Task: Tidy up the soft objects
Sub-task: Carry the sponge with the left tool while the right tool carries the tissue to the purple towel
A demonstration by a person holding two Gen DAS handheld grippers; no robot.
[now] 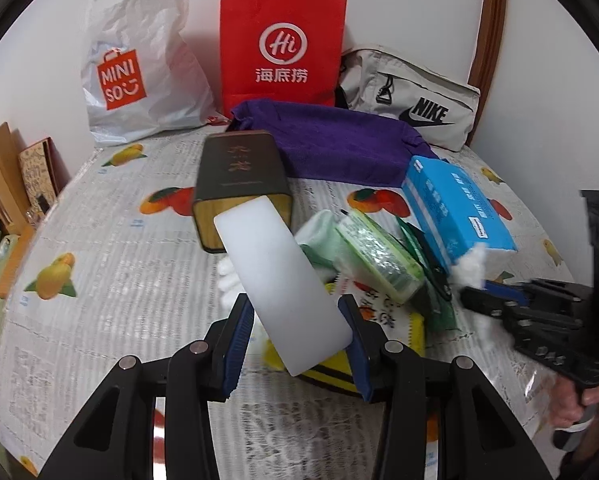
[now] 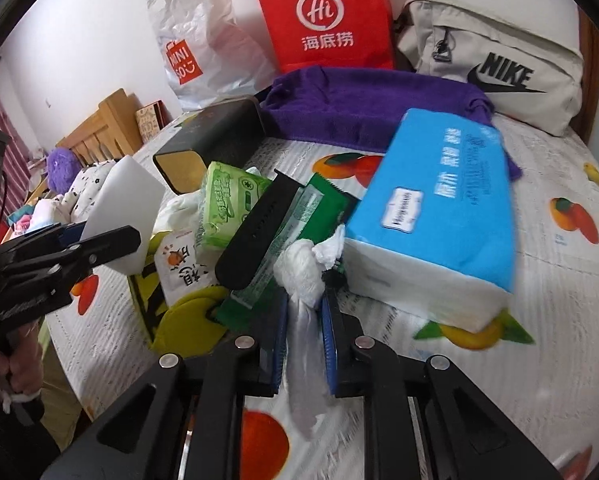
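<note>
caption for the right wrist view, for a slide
Right claw shut on a white bag beside the blue tissue pack; left claw holds a white block.

3 bags at top of frame: white Miniso bag [image 1: 139, 68], red paper bag [image 1: 281, 46], Nike pouch [image 1: 411, 98]. 1 purple towel [image 1: 339, 142], 1 blue tissue pack [image 2: 439, 208], 1 white sponge block [image 1: 283, 284].

Crowded middle, open bed on the left

Ahead of me the dark box [image 1: 241, 184], green packets [image 1: 373, 256], blue tissue pack [image 1: 457, 208] and purple towel [image 1: 331, 140] block the centre; bags line the wall [image 1: 281, 44]. The bed cover [image 1: 111, 280] to my left lies open, passable.
</note>
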